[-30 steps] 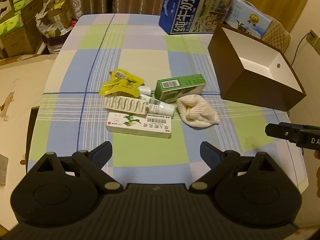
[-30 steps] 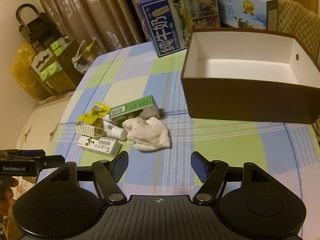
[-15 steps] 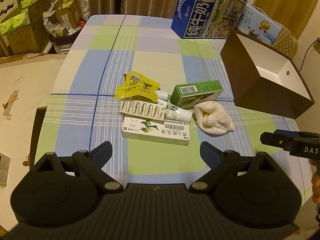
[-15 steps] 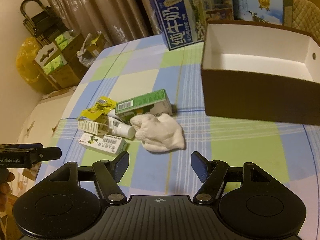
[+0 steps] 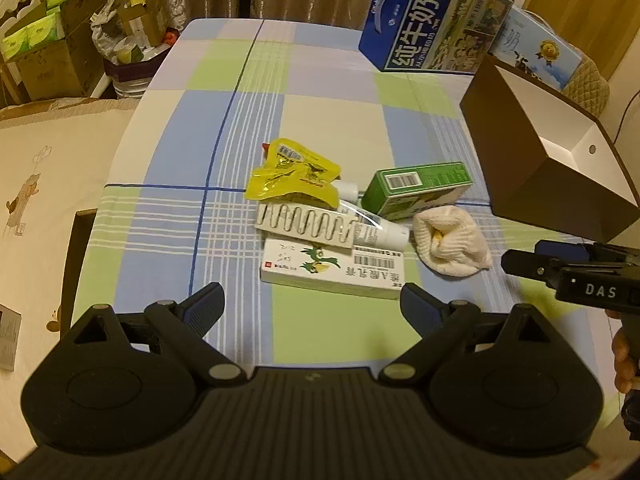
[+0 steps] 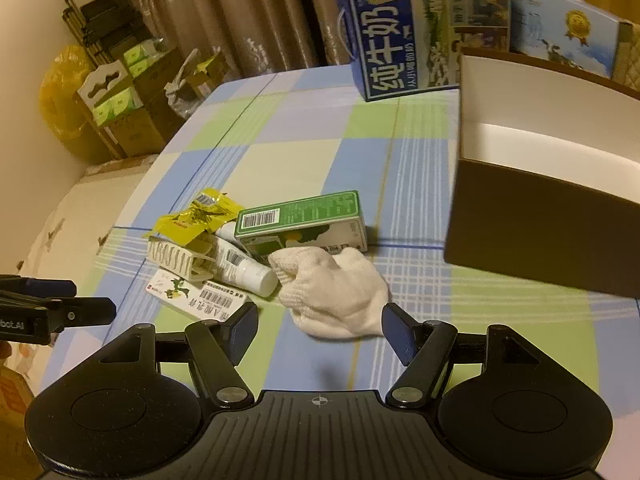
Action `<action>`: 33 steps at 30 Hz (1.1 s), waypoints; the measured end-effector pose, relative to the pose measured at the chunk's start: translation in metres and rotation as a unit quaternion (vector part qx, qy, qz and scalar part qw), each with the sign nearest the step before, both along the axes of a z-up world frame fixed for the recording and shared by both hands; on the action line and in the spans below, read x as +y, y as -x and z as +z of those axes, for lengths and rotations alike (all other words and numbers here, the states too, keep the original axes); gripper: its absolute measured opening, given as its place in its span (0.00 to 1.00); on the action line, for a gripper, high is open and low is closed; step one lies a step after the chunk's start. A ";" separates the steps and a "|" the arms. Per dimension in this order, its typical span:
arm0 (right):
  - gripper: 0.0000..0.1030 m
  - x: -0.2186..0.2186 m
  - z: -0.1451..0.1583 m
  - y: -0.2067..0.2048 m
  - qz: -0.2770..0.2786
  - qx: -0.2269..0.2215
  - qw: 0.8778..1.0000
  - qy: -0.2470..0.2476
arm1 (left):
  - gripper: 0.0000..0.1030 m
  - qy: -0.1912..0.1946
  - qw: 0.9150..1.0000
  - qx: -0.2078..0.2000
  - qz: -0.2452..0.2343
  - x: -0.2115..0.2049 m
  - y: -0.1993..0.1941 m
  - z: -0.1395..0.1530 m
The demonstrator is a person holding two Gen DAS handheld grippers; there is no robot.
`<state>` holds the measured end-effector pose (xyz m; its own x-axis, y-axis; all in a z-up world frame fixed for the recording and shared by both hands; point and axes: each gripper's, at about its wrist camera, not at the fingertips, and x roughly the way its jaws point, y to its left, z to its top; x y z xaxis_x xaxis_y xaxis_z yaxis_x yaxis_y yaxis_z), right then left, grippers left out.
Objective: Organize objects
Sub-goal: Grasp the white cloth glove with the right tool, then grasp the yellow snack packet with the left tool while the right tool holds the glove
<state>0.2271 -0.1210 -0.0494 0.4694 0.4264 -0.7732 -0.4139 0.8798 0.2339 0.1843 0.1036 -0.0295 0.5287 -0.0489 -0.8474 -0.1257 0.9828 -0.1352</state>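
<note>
So far nothing looks put away. From the left wrist view, the left gripper point(image 5: 312, 304) hangs over the near edge of the checked tablecloth point(image 5: 328, 128) with its jaws spread wide and nothing between them. Just ahead of it sits the pile: a long white box point(image 5: 332, 270) nearest, a ribbed white clip point(image 5: 306, 226) lying on top of a white tube point(image 5: 380, 234), a yellow pouch point(image 5: 294, 176) behind them, a green box point(image 5: 420, 190) to the right, and a rolled white sock point(image 5: 452, 246) just beside the tube's cap. All of it is bunched together, touching or nearly so. To the right stands the brown bin point(image 5: 536, 184), and what shows of its white inside is bare (part of the floor is hidden by the near wall). The right gripper point(image 5: 560, 272) pokes in low at the right edge.

From the right wrist view, the right gripper point(image 6: 318, 330) is likewise open and holding nothing, with the sock point(image 6: 336, 296) lying right before its fingertips and partly between them. The brown bin point(image 6: 540, 236) sits off to the right, well apart from the pile. I'd judge the sorting hasn't really begun: all six things remain on the cloth, and the sock seems first in line.
</note>
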 end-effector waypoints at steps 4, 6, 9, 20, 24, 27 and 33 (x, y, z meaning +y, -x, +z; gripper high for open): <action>0.65 0.012 -0.010 -0.012 0.011 -0.006 1.000 0.009 | 0.90 -0.002 1.000 0.004 0.004 0.005 -0.006 -0.005; 0.65 0.018 -0.016 -0.019 0.013 -0.004 1.000 0.017 | 0.90 -0.004 1.000 0.005 0.005 0.008 -0.009 -0.007; 0.65 0.025 -0.027 -0.029 0.014 -0.003 1.000 0.022 | 0.90 -0.009 1.000 0.007 0.007 0.012 -0.014 -0.011; 0.51 0.040 -0.053 -0.047 0.017 0.004 0.999 0.050 | 0.90 -0.024 1.000 0.012 -0.016 0.021 -0.053 -0.016; 0.30 0.030 -0.053 -0.049 0.013 0.014 0.999 0.031 | 0.90 -0.033 0.999 0.016 -0.031 0.023 -0.081 -0.019; 0.24 0.020 -0.049 -0.048 0.003 0.018 1.000 0.020 | 0.90 -0.039 0.998 0.025 -0.044 0.024 -0.106 -0.025; 0.22 -0.010 -0.044 -0.044 -0.046 0.026 0.999 0.016 | 0.90 -0.040 0.996 0.055 -0.058 0.028 -0.144 -0.043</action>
